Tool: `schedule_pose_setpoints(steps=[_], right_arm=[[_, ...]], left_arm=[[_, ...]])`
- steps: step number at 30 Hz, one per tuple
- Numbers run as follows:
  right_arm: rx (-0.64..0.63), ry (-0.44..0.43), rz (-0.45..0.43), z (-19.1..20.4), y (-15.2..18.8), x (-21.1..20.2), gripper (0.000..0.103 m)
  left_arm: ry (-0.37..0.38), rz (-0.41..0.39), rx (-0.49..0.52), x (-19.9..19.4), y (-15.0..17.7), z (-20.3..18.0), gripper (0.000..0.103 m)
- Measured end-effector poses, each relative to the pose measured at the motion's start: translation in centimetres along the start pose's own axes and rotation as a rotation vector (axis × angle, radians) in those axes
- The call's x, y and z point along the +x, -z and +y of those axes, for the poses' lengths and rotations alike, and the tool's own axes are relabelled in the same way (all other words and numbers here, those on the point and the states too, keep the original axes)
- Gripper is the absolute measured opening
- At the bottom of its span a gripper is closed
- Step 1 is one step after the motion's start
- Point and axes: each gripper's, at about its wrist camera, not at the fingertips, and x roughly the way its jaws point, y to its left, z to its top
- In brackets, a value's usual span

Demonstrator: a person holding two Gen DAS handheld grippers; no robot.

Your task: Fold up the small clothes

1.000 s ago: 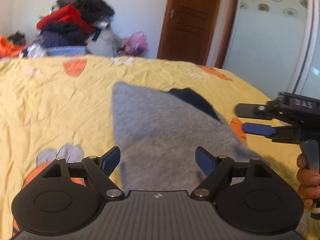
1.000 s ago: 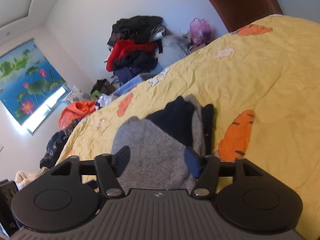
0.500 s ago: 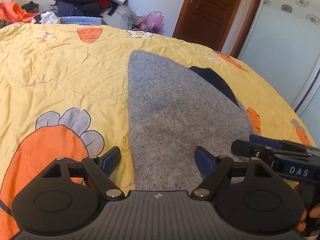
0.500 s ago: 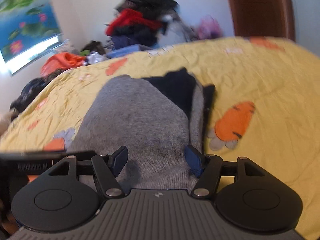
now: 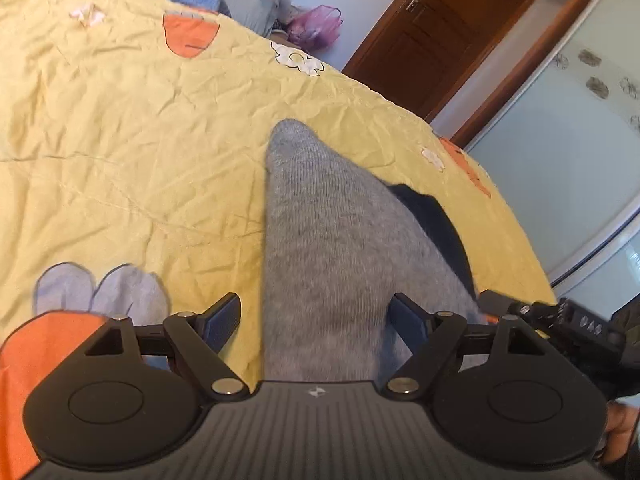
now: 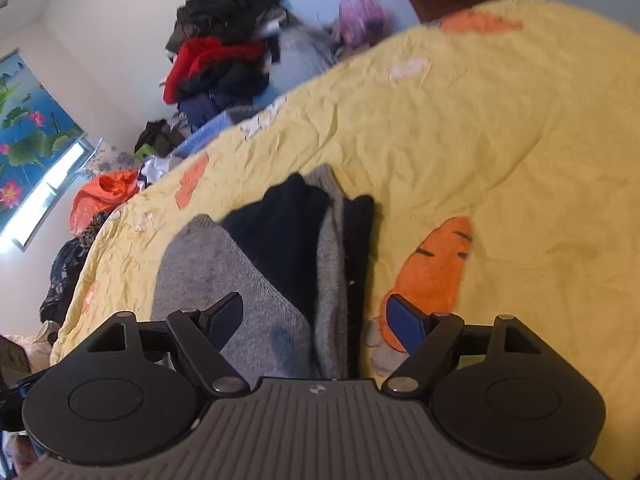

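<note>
The grey knit garment [image 5: 336, 248], folded with dark navy panels [image 6: 288, 236] showing, lies flat on the yellow carrot-print bedspread [image 5: 132, 168] under both my tools. My left gripper [image 5: 316, 320] hangs spread wide over its near edge, pinching nothing; my right gripper [image 6: 316, 318] is opening, pads clear of the fabric. Piled clothes [image 6: 224, 60] sit beyond the bed.

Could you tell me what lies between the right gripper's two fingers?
In the right wrist view, the grey and navy garment on the yellow quilt lies between its opening, untouching fingers.
</note>
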Motion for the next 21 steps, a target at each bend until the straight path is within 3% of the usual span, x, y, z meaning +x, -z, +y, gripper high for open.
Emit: schedule_pose_setpoints(steps=[1,2,5,6,7,8,10,18,21], right_arm=[[0.006,-0.002,0.013,0.1,-0.1,0.8,0.081],[0.008,-0.008,0.027,0.3,-0.2,1.5,0.081],[-0.001,-0.045,0.028,1.0,0.1,2.9,0.078],[-0.004,-0.048,0.033,1.2,0.1,3.2,0.073],[-0.005,-0.043,0.046,1.4,0.1,3.4,0.056],[-0.003,-0.045,0.061,1.5,0.2,3.6,0.045],[-0.013,-0.073,0.058,1.9,0.5,3.3,0.036],[-0.063,-0.204,0.029,7.5,-0.3,3.9,0.034],[-0.082,-0.224,0.040,9.3,-0.1,5.8,0.034]], left_arm=[[0.014,0.009,-0.015,0.5,-0.4,0.1,0.081],[0.030,0.014,-0.029,0.9,-0.7,0.2,0.071],[0.036,0.036,-0.057,2.0,-1.3,0.4,0.059],[0.037,0.036,-0.055,2.1,-1.4,0.4,0.055],[0.035,0.033,-0.044,2.1,-1.4,0.3,0.047],[0.028,0.024,-0.028,1.9,-1.4,0.1,0.042],[0.011,-0.002,0.007,1.1,-1.4,-0.3,0.038],[-0.093,-0.151,0.098,-4.7,-4.2,0.3,0.035],[-0.155,-0.149,0.111,-5.3,-4.6,1.9,0.035]])
